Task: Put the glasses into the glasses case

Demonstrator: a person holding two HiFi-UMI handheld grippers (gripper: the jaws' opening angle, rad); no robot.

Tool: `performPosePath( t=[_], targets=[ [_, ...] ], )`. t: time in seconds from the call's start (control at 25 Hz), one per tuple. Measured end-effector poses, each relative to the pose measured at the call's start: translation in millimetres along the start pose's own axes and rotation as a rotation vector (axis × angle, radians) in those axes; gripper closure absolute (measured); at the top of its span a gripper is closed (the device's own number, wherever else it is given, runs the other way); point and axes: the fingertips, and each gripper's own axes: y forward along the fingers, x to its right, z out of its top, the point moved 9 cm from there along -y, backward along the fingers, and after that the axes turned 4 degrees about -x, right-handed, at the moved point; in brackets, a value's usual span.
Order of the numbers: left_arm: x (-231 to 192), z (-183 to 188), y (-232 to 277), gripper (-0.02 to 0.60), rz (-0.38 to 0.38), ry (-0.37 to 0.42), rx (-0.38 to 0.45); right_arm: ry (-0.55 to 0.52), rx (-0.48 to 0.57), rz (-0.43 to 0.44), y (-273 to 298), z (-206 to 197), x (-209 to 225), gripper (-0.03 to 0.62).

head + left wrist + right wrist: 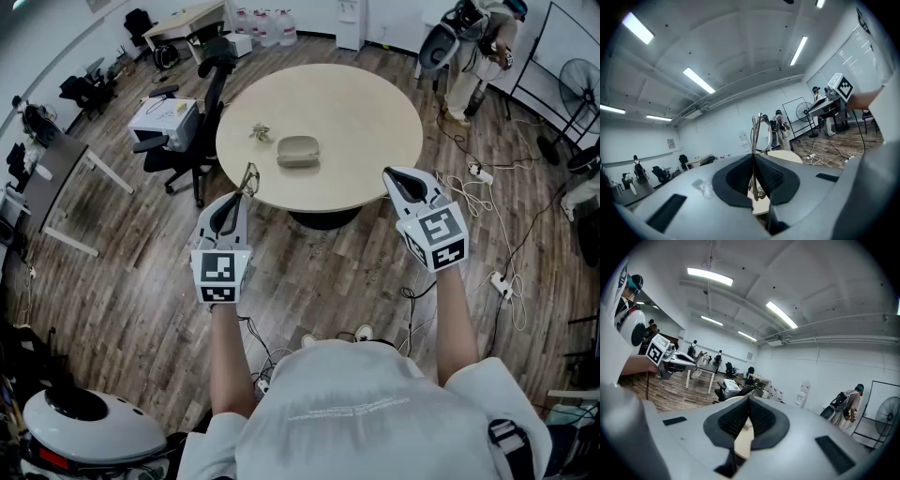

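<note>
Left gripper [242, 197]: jaws pinched tight on glasses [249, 178], frame upright above jaw tips, held just off near rim of round table [375, 103]. Right gripper [396, 175]: jaws closed together, nothing between. Glasses case [298, 151] lay on tabletop, apparently shut, small crumpled object [261, 132] near it. Black office chair [192, 150] and white box [164, 120] crowded table's left side. Cables [487, 202] trailed on floor at right.

From my head I am looking steeply down on the round table [319, 122], well ahead of me. The cameras on my left gripper [234, 202] and right gripper [398, 180] are sitting close behind their jaws and tilting up toward the ceiling [740, 47] — each is catching the table's edge and the other gripper.
</note>
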Motion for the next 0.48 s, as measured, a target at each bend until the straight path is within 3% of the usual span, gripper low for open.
performPosePath(
  t=[0.48],
  targets=[
    [-31, -19, -5, 0.563, -0.013, -0.004, -0.003, 0.034, 0.019, -0.006, 18, 14, -24, 0.594]
  ],
)
